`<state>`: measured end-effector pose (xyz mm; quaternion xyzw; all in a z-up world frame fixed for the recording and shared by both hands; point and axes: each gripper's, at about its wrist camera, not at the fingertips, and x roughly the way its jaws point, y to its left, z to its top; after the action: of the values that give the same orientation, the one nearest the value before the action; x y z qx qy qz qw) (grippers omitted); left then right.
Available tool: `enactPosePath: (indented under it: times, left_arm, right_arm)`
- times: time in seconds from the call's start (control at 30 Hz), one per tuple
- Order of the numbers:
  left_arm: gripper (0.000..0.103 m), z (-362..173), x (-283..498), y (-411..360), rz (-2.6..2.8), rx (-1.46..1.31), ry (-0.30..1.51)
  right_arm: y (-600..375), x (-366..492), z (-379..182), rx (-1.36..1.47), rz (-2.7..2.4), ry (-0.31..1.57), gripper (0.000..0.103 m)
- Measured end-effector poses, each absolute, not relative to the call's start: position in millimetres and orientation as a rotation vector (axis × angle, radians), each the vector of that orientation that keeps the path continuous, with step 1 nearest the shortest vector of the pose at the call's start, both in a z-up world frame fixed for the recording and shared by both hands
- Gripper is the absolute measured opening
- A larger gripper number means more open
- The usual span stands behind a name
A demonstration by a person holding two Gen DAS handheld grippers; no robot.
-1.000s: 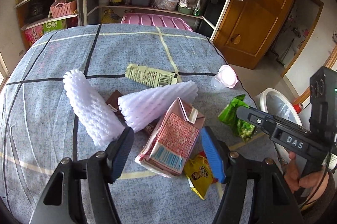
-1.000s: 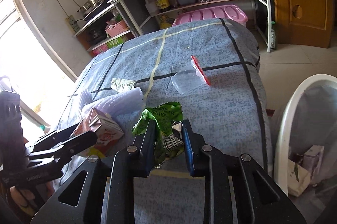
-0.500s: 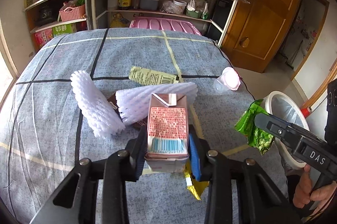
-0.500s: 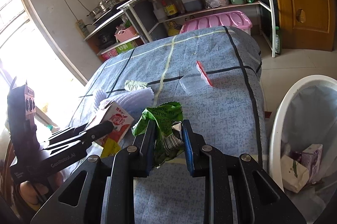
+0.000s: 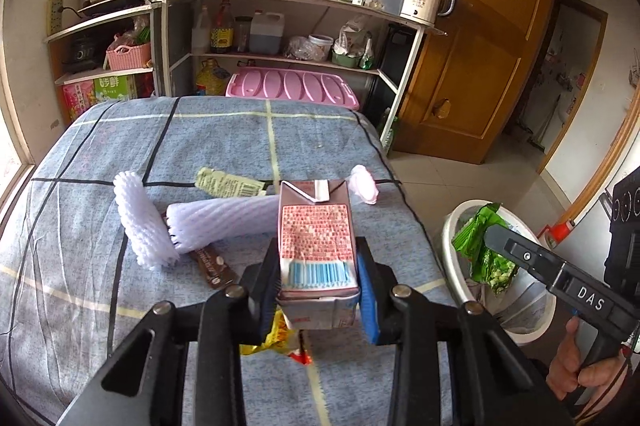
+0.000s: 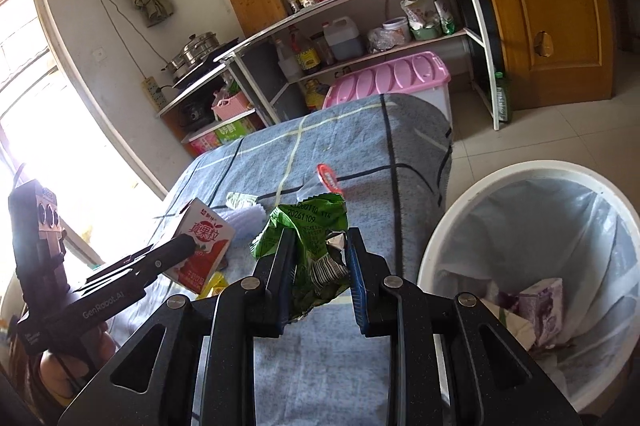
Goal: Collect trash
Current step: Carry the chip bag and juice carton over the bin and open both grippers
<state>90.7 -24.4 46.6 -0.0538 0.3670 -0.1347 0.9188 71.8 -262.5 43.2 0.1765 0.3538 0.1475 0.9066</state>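
The left gripper (image 5: 318,286) clamps a red-printed cardboard drink carton (image 5: 316,242) while the right gripper (image 6: 320,266) pinches a crumpled green foil wrapper (image 6: 316,238), both seemingly bound for the white plastic-lined bin (image 6: 460,226).

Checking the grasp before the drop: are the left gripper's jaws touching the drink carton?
Touching. In the left wrist view the left gripper has both jaws pressed flat against the sides of the drink carton, with no gap, and the carton is lifted off the bedspread.
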Motion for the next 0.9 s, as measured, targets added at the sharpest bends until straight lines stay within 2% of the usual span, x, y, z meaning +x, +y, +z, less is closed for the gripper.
enactPosePath:
  times: [0.4, 0.9]
  left_arm:
    - [0.035, 45.6, 91.4, -127.7, -0.490, -0.048, 0.776]
    - [0.035, 21.6, 97.7, -205.2, -0.607, 0.011, 0.855]
  right_arm:
    - [-340.3, 50.0, 54.0, 0.359, 0.131, 0.691, 0.026]
    - [-396.7, 44.2, 23.5, 0.350, -0.021, 0.761, 0.026]
